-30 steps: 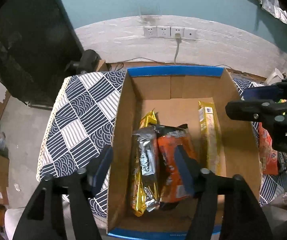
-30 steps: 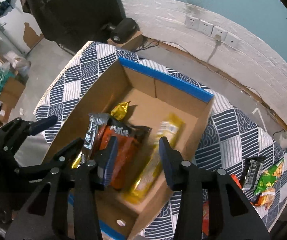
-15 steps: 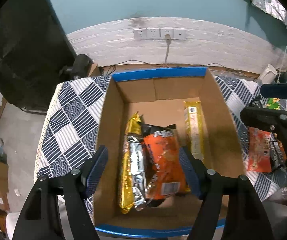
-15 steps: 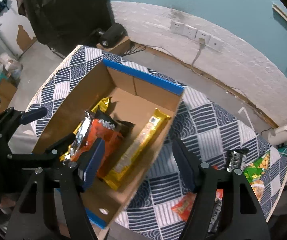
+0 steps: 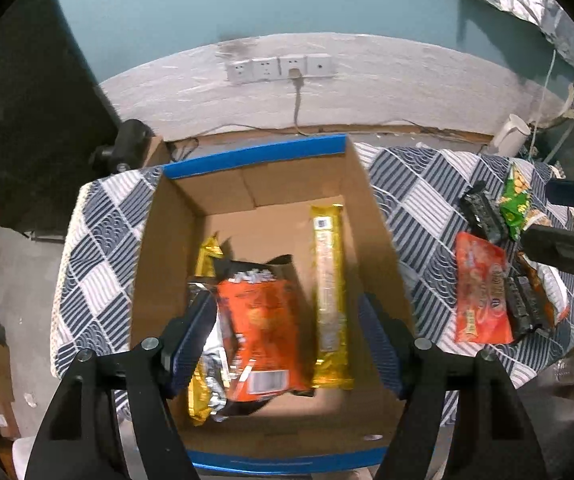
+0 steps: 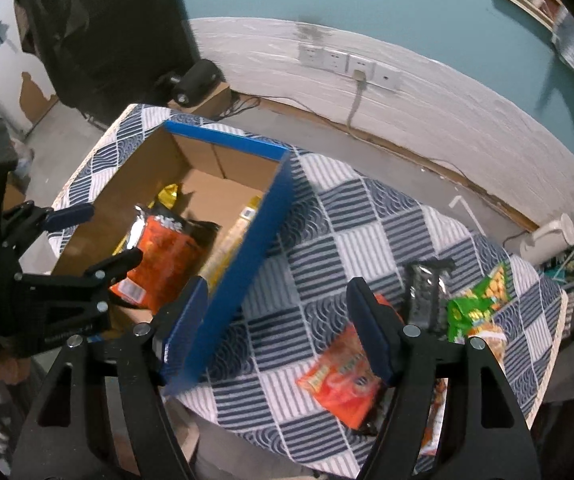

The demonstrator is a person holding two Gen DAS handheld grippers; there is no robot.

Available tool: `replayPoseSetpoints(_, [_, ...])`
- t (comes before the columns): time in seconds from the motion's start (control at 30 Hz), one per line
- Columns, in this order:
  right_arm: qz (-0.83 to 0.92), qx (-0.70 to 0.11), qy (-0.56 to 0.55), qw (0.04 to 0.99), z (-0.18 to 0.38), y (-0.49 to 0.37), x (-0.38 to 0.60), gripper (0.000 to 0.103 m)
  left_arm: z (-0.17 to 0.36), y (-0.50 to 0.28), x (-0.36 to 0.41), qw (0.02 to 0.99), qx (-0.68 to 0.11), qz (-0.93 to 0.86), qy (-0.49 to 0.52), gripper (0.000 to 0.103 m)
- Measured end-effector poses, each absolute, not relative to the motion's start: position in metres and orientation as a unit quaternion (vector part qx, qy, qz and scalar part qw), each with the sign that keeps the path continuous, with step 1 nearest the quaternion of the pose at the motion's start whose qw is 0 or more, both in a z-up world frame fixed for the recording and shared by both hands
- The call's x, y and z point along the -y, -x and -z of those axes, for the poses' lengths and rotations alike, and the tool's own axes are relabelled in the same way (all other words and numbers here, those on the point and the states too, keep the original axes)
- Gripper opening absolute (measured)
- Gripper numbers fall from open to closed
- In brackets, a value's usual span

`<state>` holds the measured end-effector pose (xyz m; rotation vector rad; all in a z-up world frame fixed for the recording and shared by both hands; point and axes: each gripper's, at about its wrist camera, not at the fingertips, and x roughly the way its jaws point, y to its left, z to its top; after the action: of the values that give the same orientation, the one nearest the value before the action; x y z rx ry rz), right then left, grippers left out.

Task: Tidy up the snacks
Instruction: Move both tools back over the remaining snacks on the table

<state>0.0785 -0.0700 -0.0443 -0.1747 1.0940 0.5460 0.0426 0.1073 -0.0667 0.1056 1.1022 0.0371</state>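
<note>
An open cardboard box with blue tape on its rim (image 5: pixel 255 152) (image 6: pixel 247 236) stands on the patterned cloth. Inside lie an orange chip bag (image 5: pixel 261 320) (image 6: pixel 163 256), a long yellow packet (image 5: pixel 329 292), a silver packet (image 5: pixel 207 344) and a gold one (image 5: pixel 209 254). My left gripper (image 5: pixel 285 344) is open and empty above the box's near end. My right gripper (image 6: pixel 279 332) is open and empty over the cloth, right of the box. Loose on the cloth lie an orange packet (image 6: pixel 345 372) (image 5: pixel 481 292), a black packet (image 6: pixel 425 292) and a green bag (image 6: pixel 475 304) (image 5: pixel 517 200).
The table is covered by a blue and white patterned cloth (image 6: pixel 367 240), and its right edge lies just beyond the loose snacks. A wall with sockets (image 5: pixel 279 68) stands behind. A white jug (image 6: pixel 547 240) is at the far right, off the table.
Both grippers have pulled back and up from the box and opened wider. The right one has swung right, from over the box to over the cloth near the loose snacks.
</note>
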Motion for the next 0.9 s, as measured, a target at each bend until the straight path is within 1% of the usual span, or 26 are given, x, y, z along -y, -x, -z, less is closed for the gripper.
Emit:
replayPoseSetpoints(0.03, [-0.253,-0.513,0.079,0.816,0.045,-0.078,0.076,0.079,0.066,-0.043,-0.102,0.85,-0.524,-0.011,-0.051,0.074])
replayPoseSetpoints(0.07, [-0.249,-0.512,0.077,0.818,0.045,-0.077,0.085,0.08,0.067,-0.043,-0.096,0.85,-0.525,-0.005,-0.053,0.074])
replayPoseSetpoints(0.2, [-0.23,-0.509,0.085,0.825,0.046,-0.076,0.112,0.08,0.07,-0.046,-0.069,0.847,-0.527,0.008,-0.073,0.074])
replayPoseSetpoints(0.4, [-0.198,-0.524,0.067,0.826,0.061,-0.078,0.161,0.08,0.076,-0.054,-0.035,0.837,-0.541,0.039,-0.071,0.075])
replayPoseSetpoints(0.47, [-0.185,-0.53,0.061,0.825,0.067,-0.078,0.177,0.08,0.078,-0.054,-0.024,0.836,-0.542,0.046,-0.077,0.08])
replayPoseSetpoints(0.5, [-0.181,-0.532,0.057,0.825,0.069,-0.078,0.183,0.08,0.079,-0.054,-0.016,0.835,-0.541,0.051,-0.083,0.081])
replayPoseSetpoints(0.7, [-0.144,-0.549,0.037,0.822,0.091,-0.076,0.232,0.08,0.088,-0.056,0.023,0.825,-0.55,0.082,-0.102,0.081])
replayPoseSetpoints(0.9, [-0.117,-0.575,0.028,0.809,0.117,-0.075,0.26,0.08,0.104,-0.057,0.051,0.812,-0.563,0.1,-0.115,0.081])
